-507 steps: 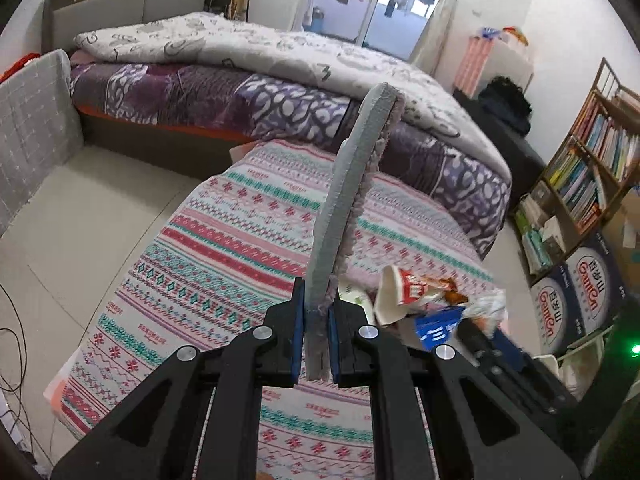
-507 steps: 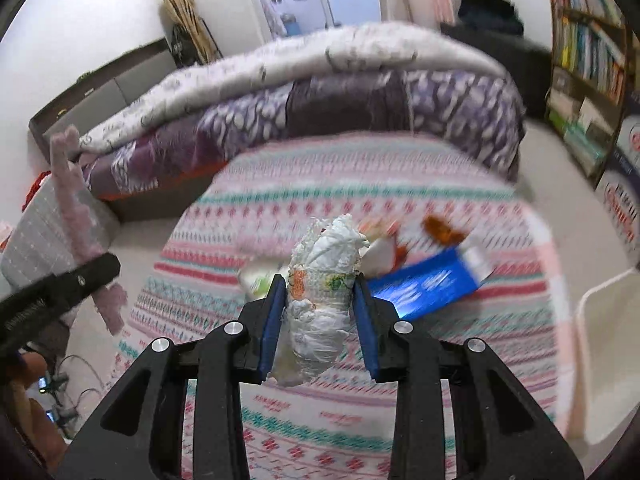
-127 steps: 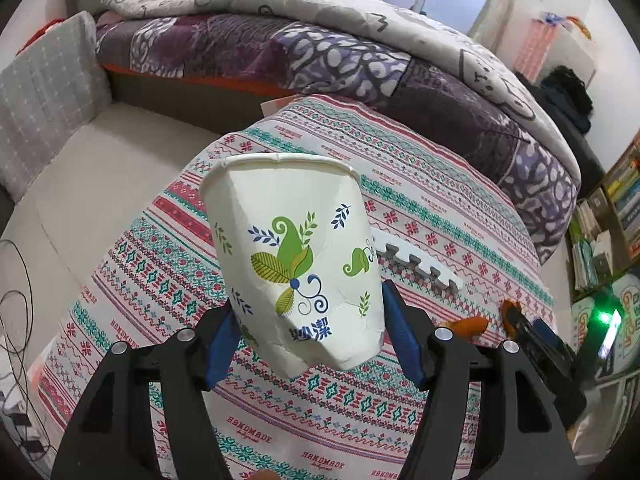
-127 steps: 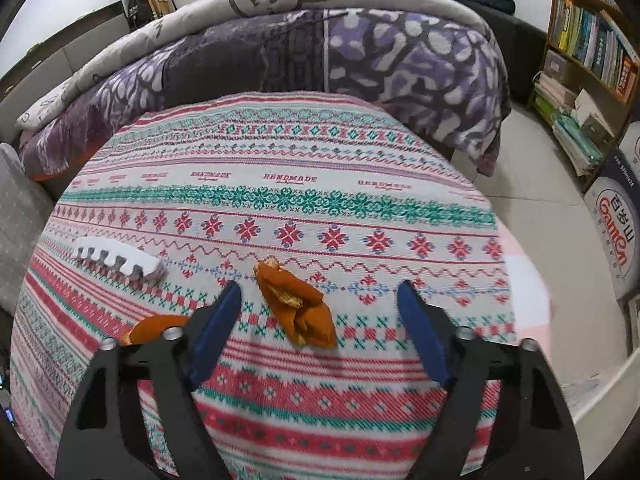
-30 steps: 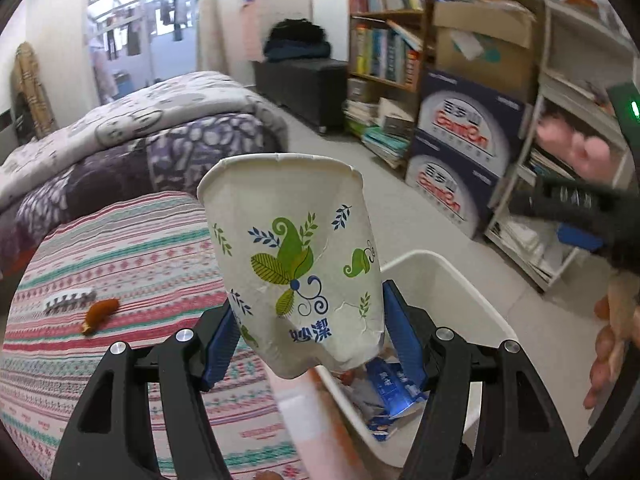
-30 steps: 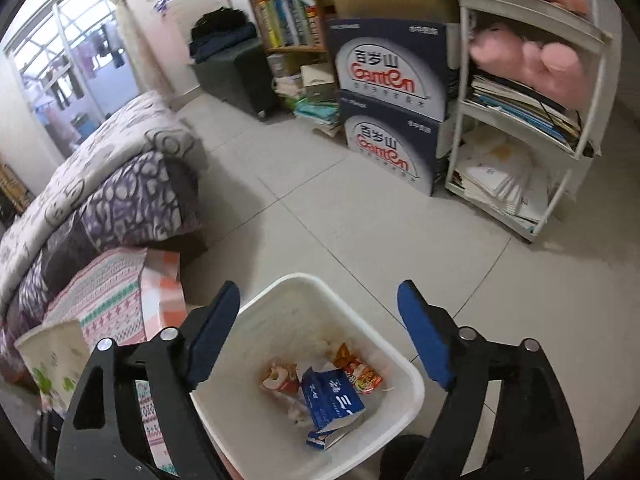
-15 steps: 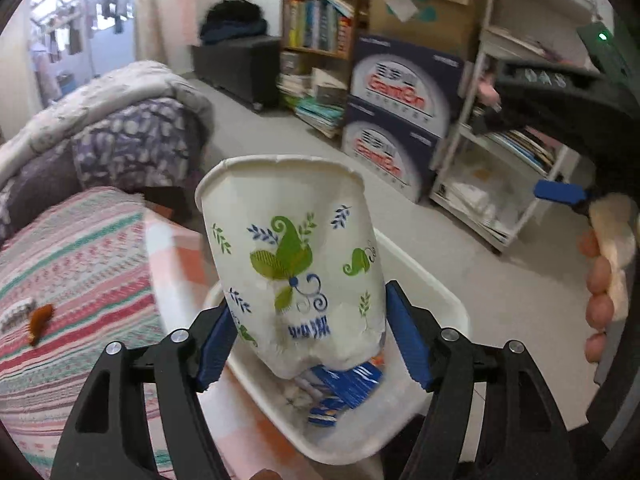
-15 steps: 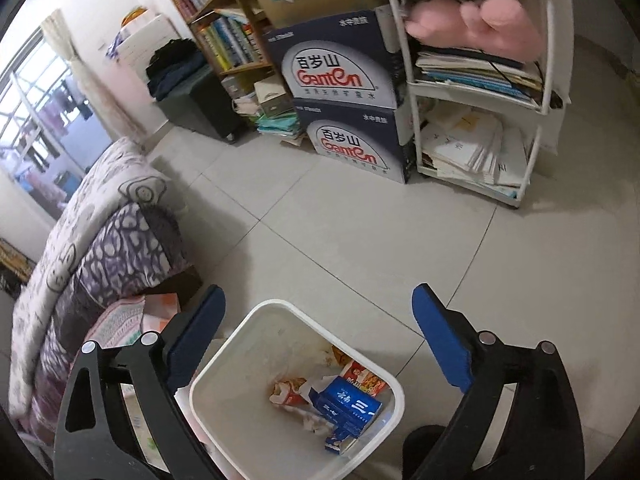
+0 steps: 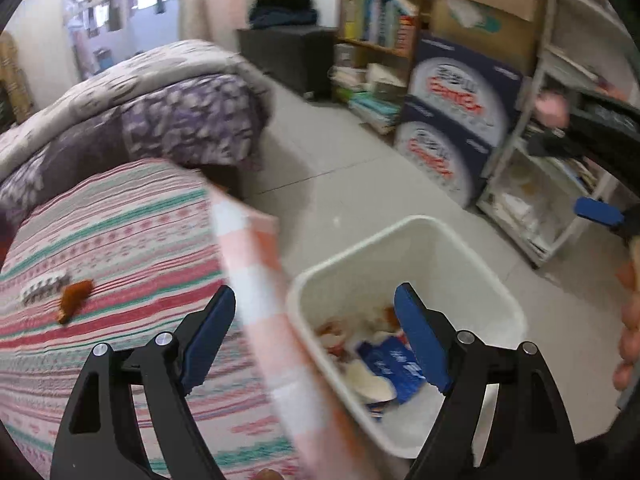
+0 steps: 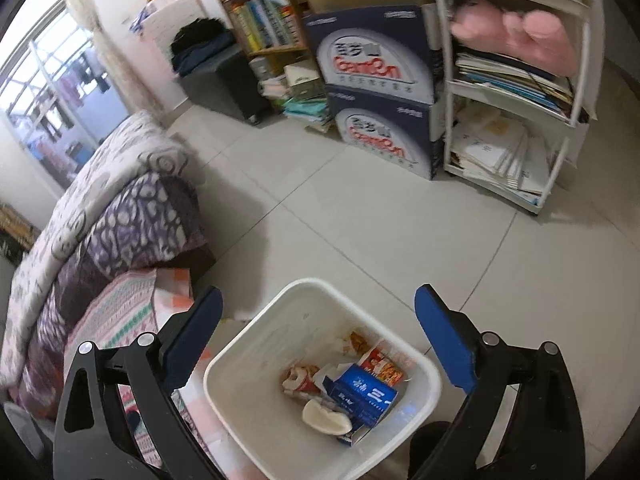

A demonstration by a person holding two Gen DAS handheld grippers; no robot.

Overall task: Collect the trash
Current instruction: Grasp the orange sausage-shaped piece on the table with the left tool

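A white trash bin (image 9: 424, 240) stands on the floor beside the patterned table; it also shows in the right wrist view (image 10: 256, 352). Inside lie a paper cup (image 10: 326, 418), a blue carton (image 10: 362, 396) and snack wrappers (image 10: 380, 362). My left gripper (image 9: 320, 332) is open and empty above the bin's near edge. My right gripper (image 10: 316, 338) is open and empty above the bin. An orange peel (image 9: 74, 294) and a white foam strip (image 9: 44, 286) lie on the tablecloth (image 9: 120, 240).
A bed with a purple quilt (image 9: 160, 116) stands behind the table. Stacked printed boxes (image 10: 380, 92), a white shelf rack (image 10: 516, 92) and a bookshelf (image 9: 376, 32) line the wall past the tiled floor (image 10: 380, 220).
My left gripper has opened and let go of the paper cup, which now lies in the bin. The right gripper has stayed open above the bin.
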